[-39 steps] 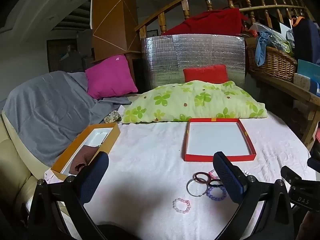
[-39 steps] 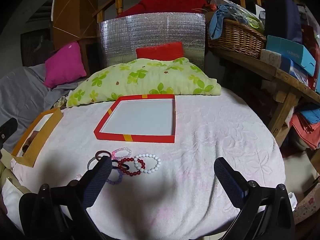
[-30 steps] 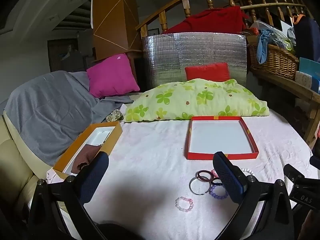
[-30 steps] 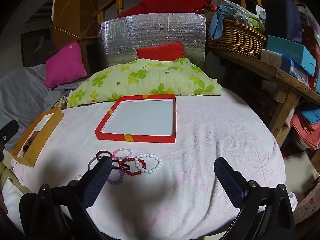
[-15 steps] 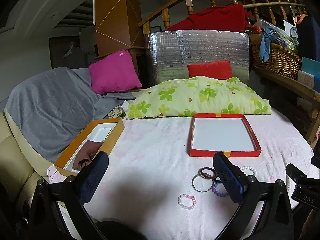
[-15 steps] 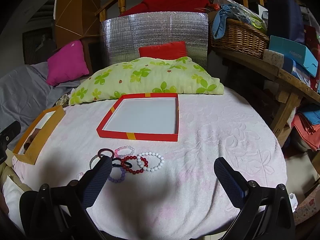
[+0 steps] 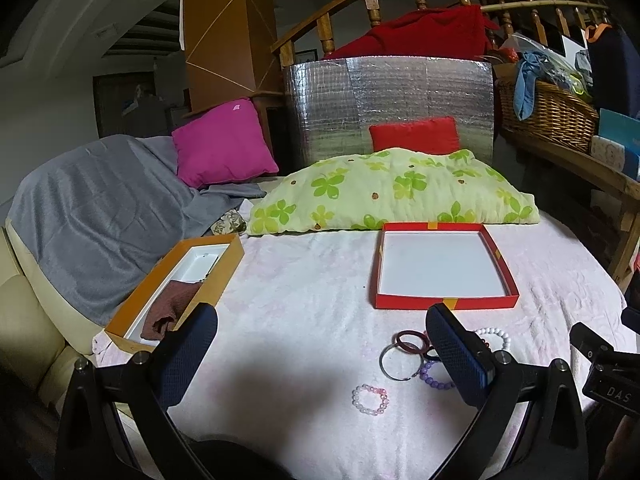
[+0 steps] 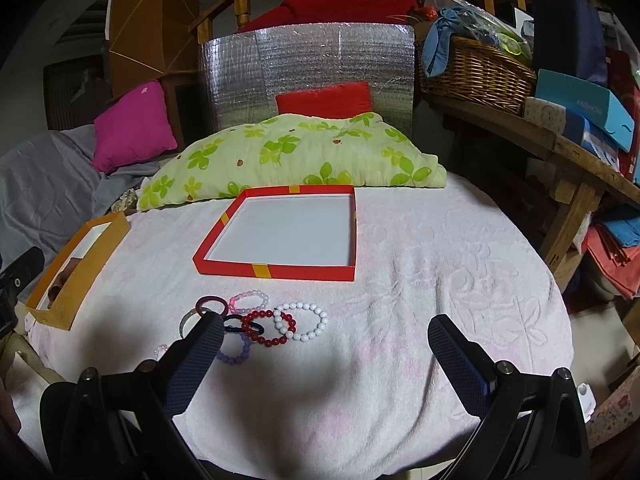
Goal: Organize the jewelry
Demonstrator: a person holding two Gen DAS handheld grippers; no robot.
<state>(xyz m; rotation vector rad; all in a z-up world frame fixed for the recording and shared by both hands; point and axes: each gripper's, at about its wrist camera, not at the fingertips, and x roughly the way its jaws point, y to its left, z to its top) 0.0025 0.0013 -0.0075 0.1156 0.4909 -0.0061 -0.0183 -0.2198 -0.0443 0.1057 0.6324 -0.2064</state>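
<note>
Several bracelets lie in a cluster on the white cloth: a white bead one, a red bead one, a purple bead one, a dark ring and a silver ring. A small pink bead bracelet lies apart, nearer me. An empty red tray sits behind the cluster; it also shows in the left wrist view. My left gripper is open above the cloth, left of the cluster. My right gripper is open, with the cluster at its left finger.
An orange box with a brown cloth inside sits at the table's left edge. A green-flowered pillow lies behind the tray. A wooden shelf with a wicker basket stands to the right.
Both grippers have drawn back and risen slightly, so the tray and bracelets sit a little farther away. Nothing on the cloth has moved.
</note>
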